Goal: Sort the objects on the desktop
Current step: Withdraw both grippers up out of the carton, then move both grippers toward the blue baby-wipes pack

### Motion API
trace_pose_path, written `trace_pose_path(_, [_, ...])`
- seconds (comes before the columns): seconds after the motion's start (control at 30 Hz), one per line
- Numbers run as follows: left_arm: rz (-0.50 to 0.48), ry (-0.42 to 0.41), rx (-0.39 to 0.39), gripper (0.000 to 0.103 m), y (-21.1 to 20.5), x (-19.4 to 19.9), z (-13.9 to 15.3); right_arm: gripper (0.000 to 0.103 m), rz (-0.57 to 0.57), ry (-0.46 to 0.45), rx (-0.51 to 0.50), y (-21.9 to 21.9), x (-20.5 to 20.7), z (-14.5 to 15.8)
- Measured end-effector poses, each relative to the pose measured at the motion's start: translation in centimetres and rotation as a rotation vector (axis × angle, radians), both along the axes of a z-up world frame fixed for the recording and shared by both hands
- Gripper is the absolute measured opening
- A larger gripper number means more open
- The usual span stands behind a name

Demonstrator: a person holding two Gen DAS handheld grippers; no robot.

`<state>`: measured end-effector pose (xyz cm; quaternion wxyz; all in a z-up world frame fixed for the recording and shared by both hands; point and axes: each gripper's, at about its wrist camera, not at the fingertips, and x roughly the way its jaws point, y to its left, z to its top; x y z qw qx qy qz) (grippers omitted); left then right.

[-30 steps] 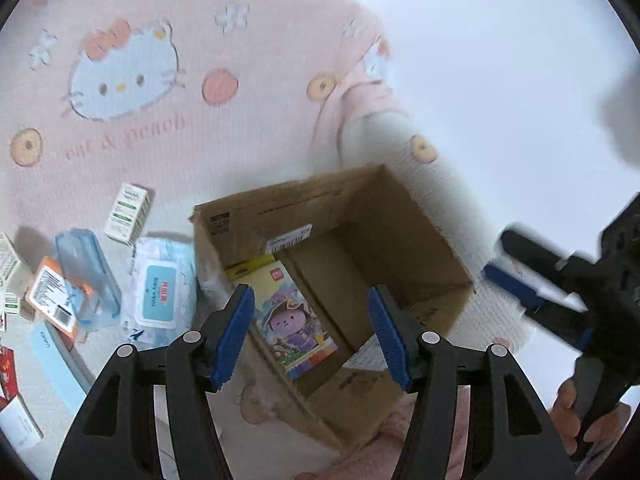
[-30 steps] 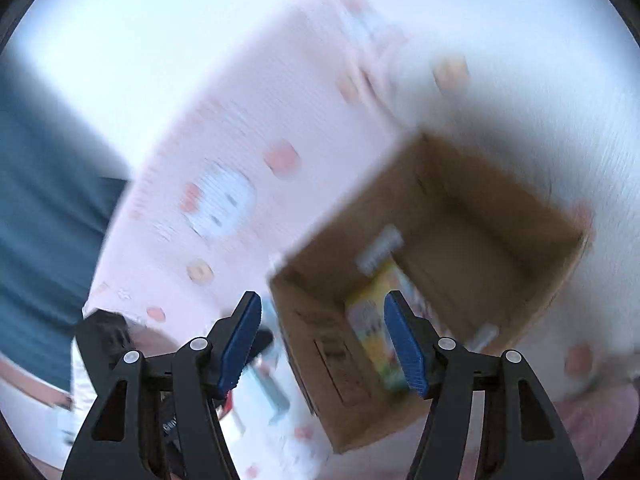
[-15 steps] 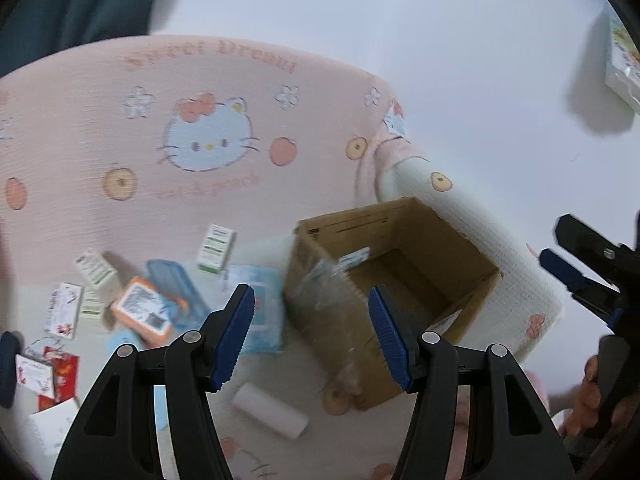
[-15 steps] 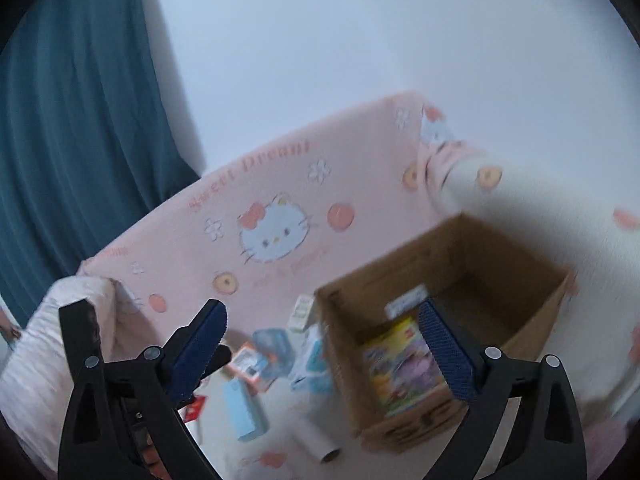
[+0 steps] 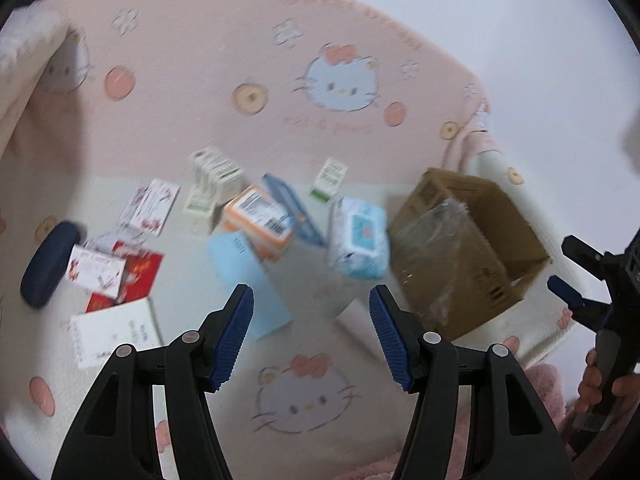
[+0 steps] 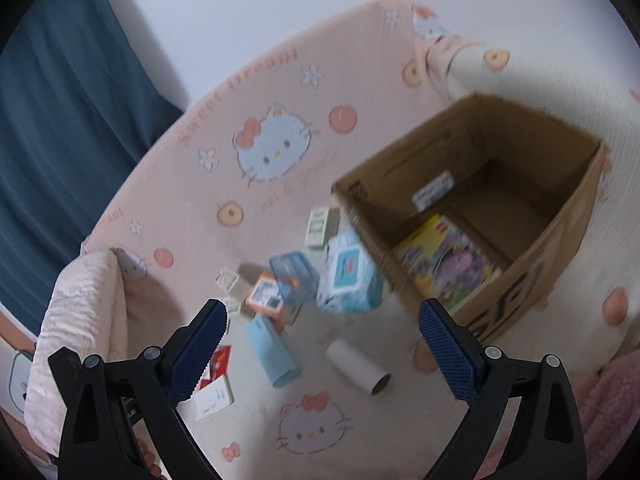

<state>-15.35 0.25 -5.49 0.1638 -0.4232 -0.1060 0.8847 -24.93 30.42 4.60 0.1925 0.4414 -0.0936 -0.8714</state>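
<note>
An open cardboard box (image 5: 460,256) (image 6: 560,240) stands on the pink cartoon-cat blanket, with a colourful toy box (image 6: 444,264) lying inside it. To its left lie a wet-wipes pack (image 5: 360,240) (image 6: 348,276), an orange-and-white box (image 5: 258,220) (image 6: 266,294), a light blue box (image 5: 244,276) (image 6: 272,352) and a white cardboard roll (image 6: 358,366). My left gripper (image 5: 310,296) hovers above the light blue box, its jaws opening with nothing between them. My right gripper (image 6: 323,312) hangs wide open over the clutter, empty.
Further left lie a dark blue glasses case (image 5: 48,264), red packets (image 5: 136,276), a white box (image 5: 116,332) and small green-and-white boxes (image 5: 330,178). A clear blue case (image 6: 294,272) leans by the wipes. A teal curtain (image 6: 60,120) and a white wall stand behind.
The left gripper has swung left from above the cardboard box to over the scattered items. The right gripper has pulled back from the box and its jaws have spread much wider.
</note>
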Motion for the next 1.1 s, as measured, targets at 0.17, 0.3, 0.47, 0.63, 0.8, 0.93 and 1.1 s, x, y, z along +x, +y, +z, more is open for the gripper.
trace_pose_path(0.17, [-0.045,-0.036,0.021,0.074,-2.2,-0.1,-1.9,0.096,0.026,-0.028,0.031,-2.6,1.2,-2.1])
trace_pose_path(0.3, [-0.034,-0.104,0.050,0.074,-4.0,-0.7,-4.1,0.096,0.035,-0.072,0.036,-4.4,1.3,-4.7])
trace_pose_path(0.47, [0.065,-0.149,0.130,0.074,-7.2,-0.6,-5.9,0.096,0.058,-0.156,0.051,-6.7,0.4,-7.7])
trace_pose_path(0.63, [0.156,-0.195,0.071,0.075,-9.1,-1.8,-8.1,0.096,0.112,-0.213,0.083,-9.1,-0.3,-10.1])
trace_pose_path(0.8, [0.153,-0.252,0.111,0.075,-9.8,-3.2,-10.1,0.096,0.152,-0.267,0.104,-11.2,-1.0,-13.2])
trace_pose_path(0.93, [0.130,-0.276,0.108,0.074,-8.7,-4.5,-11.2,0.096,0.140,-0.322,0.098,-12.0,-1.9,-15.8])
trace_pose_path(1.1, [0.102,-0.278,0.149,0.074,-6.7,-6.2,-11.5,0.096,0.119,-0.346,0.110,-12.3,-3.0,-17.2])
